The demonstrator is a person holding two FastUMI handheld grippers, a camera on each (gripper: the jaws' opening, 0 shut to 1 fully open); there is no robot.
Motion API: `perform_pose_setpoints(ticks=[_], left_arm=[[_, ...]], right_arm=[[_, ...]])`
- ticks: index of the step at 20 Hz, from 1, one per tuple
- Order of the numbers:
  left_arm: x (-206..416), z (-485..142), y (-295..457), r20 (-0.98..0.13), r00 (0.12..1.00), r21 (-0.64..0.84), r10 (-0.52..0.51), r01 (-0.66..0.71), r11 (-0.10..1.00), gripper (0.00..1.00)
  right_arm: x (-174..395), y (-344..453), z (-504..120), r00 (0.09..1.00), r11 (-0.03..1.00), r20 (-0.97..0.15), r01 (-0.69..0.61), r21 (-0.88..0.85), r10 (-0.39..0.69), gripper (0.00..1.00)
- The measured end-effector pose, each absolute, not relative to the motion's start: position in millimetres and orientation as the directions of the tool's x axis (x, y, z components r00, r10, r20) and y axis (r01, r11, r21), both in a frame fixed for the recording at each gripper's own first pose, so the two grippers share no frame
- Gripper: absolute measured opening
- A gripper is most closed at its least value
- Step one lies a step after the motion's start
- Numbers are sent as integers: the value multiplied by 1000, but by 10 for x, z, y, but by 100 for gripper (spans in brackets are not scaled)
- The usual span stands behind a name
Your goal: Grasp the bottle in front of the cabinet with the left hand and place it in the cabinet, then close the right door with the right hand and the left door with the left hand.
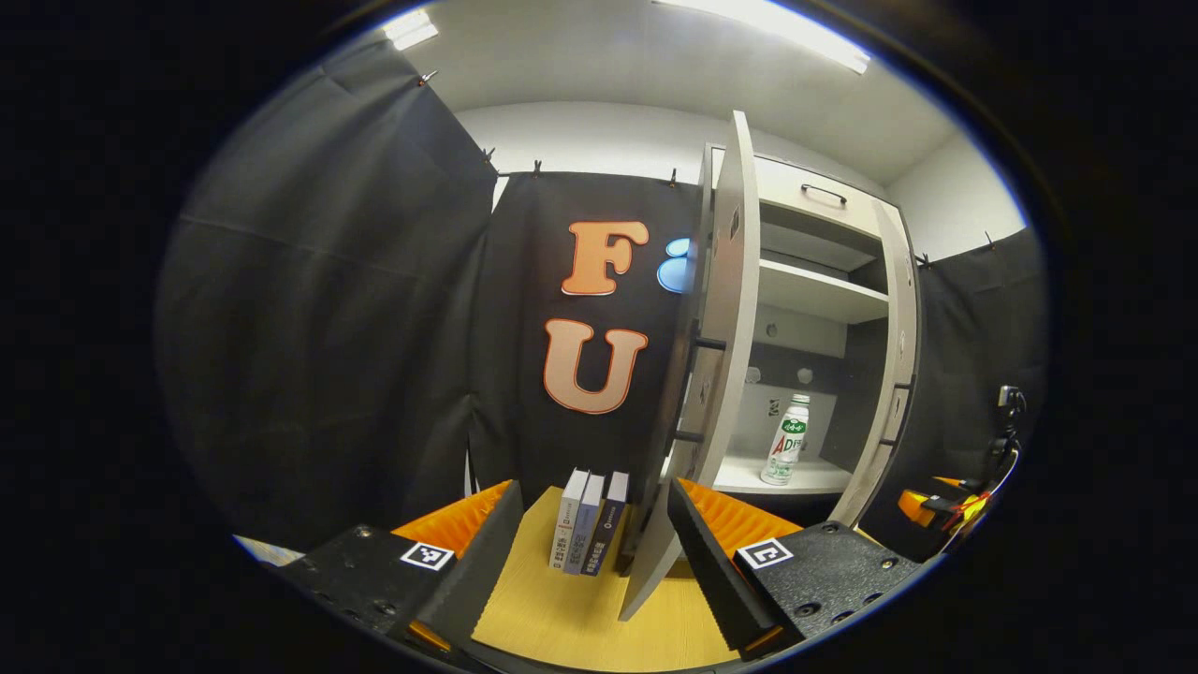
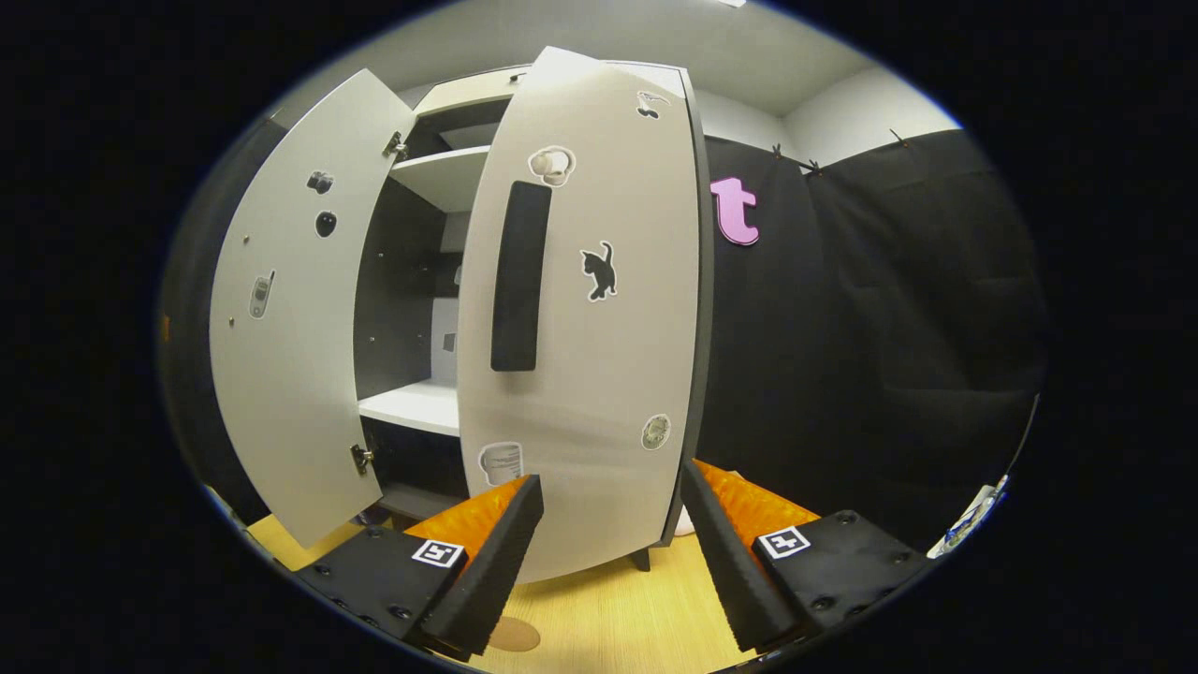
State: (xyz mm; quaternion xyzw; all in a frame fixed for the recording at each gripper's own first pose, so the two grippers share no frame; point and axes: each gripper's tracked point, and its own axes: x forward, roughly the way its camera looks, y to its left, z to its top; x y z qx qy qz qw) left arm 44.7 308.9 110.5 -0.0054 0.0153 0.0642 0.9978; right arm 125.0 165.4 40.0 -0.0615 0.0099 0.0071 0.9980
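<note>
In the left gripper view, the left gripper [image 1: 594, 552] has its fingers spread wide with nothing between them, held over a pale wooden tabletop [image 1: 580, 618]. Just beyond the fingers, at about 12 o'clock, three books [image 1: 590, 522] stand upright side by side on the tabletop. At 1 o'clock the cabinet's left door [image 1: 716, 374] stands open, seen nearly edge-on, its lower corner close to the right finger. Farther in, at 2 o'clock, the bottle [image 1: 786, 440] stands upright on the lower shelf [image 1: 786, 477] inside the cabinet [image 1: 814, 243] — white, with a green label. The other door [image 1: 889, 374] hangs open on the far side of the opening.

In the right gripper view, the right gripper [image 2: 608, 543] is likewise spread open and empty, above the same wooden surface. Straight ahead at 12 o'clock — the right door [image 2: 599, 328] faces the camera, partly swung, with a dark vertical handle [image 2: 518, 276] and several stickers, a cat [image 2: 600, 270] among them. At 10 o'clock the far door [image 2: 290, 328] stands wide open.
</note>
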Motion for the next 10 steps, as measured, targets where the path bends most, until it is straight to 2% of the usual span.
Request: perform_pose_setpoints(ticks=[5, 6, 10], left_arm=[[625, 924, 3152, -55, 991, 1, 125, -125, 992, 95], [671, 871, 3166, -62, 991, -2, 123, -123, 992, 95], [859, 620, 3187, -98, 989, -26, 110, -113, 993, 95]], right_arm=[[1067, 1633, 662, 1000, 995, -16, -14, -103, 12, 89], [1027, 1622, 700, 1000, 994, -21, -16, -105, 14, 98], [858, 1567, 874, 1000, 994, -21, -19, -107, 17, 98]])
